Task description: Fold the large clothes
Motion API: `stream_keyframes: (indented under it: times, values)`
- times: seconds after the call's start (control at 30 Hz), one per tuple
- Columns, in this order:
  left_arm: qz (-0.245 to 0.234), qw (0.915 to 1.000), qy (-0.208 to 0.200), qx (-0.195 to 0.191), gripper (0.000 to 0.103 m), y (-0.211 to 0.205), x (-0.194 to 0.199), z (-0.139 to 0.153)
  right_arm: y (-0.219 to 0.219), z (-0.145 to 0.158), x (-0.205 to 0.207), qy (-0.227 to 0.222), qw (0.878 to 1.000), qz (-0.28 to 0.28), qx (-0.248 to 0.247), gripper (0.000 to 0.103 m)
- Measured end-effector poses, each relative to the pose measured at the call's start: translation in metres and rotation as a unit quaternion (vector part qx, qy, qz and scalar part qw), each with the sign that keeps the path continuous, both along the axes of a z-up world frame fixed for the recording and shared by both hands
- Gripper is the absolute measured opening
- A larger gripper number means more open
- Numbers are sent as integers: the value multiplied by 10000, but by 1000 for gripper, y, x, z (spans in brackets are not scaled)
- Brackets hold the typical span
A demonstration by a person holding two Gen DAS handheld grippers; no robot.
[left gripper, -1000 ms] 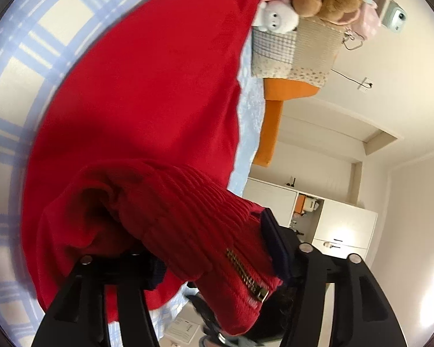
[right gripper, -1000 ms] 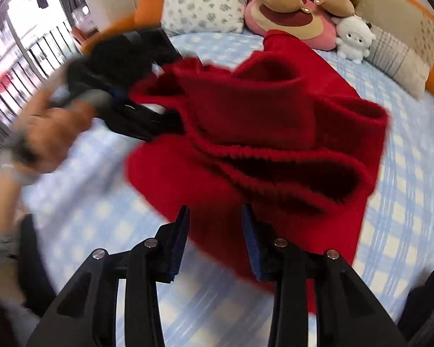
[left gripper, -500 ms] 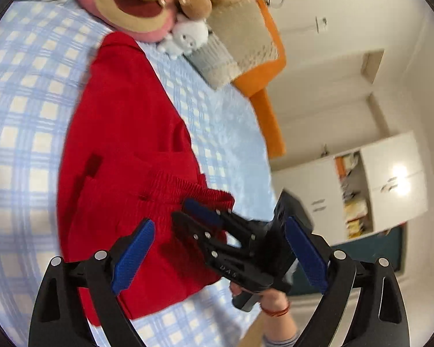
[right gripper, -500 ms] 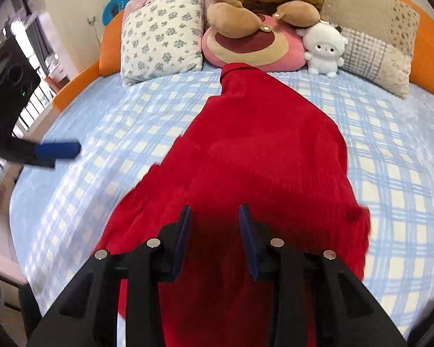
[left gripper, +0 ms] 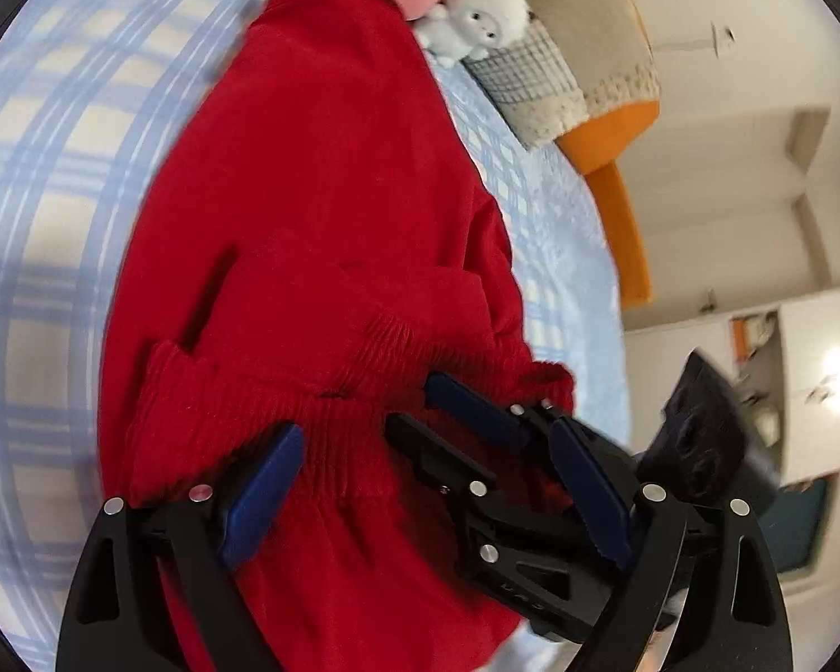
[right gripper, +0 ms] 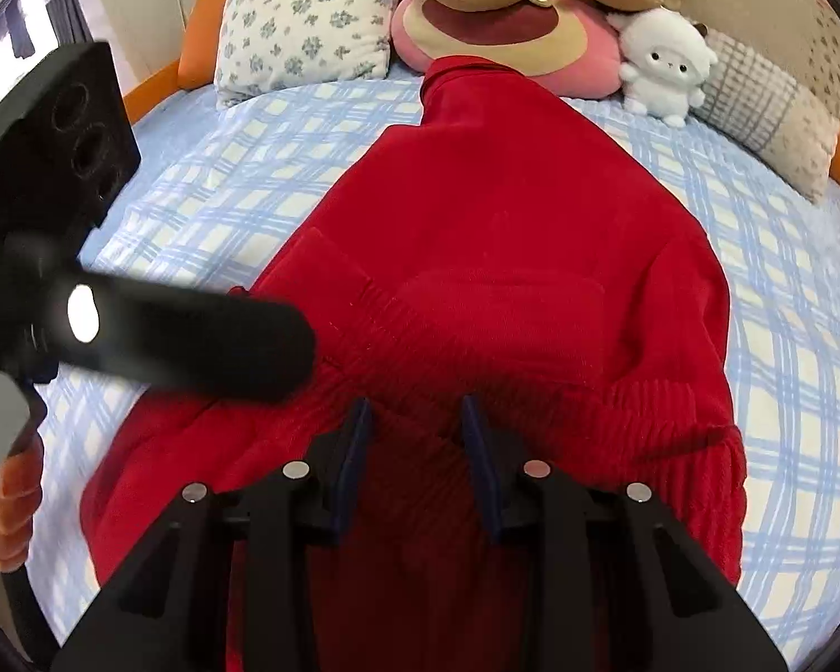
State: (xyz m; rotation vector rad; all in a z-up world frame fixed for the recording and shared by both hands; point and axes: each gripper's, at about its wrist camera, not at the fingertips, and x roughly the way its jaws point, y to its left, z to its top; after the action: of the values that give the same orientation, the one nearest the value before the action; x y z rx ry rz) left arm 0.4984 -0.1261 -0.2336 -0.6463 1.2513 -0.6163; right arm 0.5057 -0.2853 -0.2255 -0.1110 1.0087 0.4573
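Note:
A red jacket [right gripper: 509,213] lies spread along the blue-checked bed [right gripper: 196,179], collar toward the pillows and ribbed hem [left gripper: 330,420] nearest me. My right gripper [right gripper: 417,431] hangs low over the middle of the hem. Its jaws stand partly apart and no fabric is pinched between the pads. It also shows in the left wrist view as the right gripper [left gripper: 453,425], tips at the hem. My left gripper [left gripper: 425,481] is wide open just behind the hem and holds nothing. In the right wrist view one of the left gripper's fingers [right gripper: 196,341] crosses from the left, blurred.
A floral pillow [right gripper: 308,17], a pink and brown plush [right gripper: 504,22], a white plush [right gripper: 666,67] and a checked cushion [right gripper: 767,106] line the head of the bed. The orange bed frame [left gripper: 616,190] curves round it. A person's hand [right gripper: 5,504] is at the left edge.
My left gripper let go of the bunched red hem, opened wide and drew back. The jacket dropped flat onto the bed. My right gripper came down close over the hem.

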Motion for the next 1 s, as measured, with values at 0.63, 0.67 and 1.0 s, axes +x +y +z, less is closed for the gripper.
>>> stream_keyframes:
  times: [0.63,0.67,1.0]
  values:
    - [-756,9675,-755,2290,77,-14,-21,30,-96,55,-15,-263,9956,-878,-181,26]
    - [-764,9660,-763,2350,78,-18,-21,24,-99,45,-10,-180,9951,-958,-155,26]
    - [-920,9510,-1154,2715,93,-35,-31,24,-107,19,2,-232,9920,-1240,-105,49]
